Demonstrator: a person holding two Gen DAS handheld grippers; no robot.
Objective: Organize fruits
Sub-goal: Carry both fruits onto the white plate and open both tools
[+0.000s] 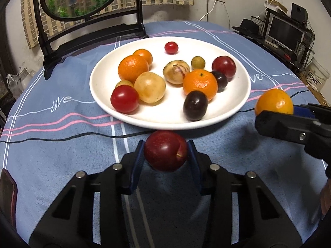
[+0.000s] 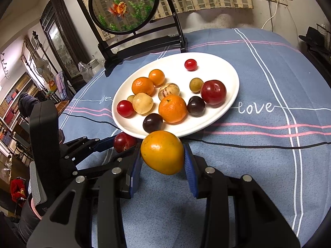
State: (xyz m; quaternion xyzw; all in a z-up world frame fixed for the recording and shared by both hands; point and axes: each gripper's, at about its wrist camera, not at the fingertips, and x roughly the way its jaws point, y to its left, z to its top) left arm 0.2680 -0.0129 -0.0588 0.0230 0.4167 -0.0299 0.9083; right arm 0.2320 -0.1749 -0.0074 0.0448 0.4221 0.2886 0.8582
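Red plum (image 1: 165, 153): clamped between the blue pads of the left gripper (image 1: 166, 155), jaws narrowed onto its sides; sits just off the white plate (image 1: 238, 101) at its 6 o'clock rim, over the blue worktop cloth (image 1: 62, 136). Gripper pitched steeply down towards the plate.

Orange fruit (image 2: 162, 152): gripped by the right gripper (image 2: 163, 161), jaws closed on it, at the plate's 4 o'clock in the left wrist view, similarly pitched down.

Plate: tangerines, plums, cherry tomatoes, pale fruits.

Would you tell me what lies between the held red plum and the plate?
Only bare tablecloth with a thin black cable crossing it, seen in the left wrist view between plum and plate.
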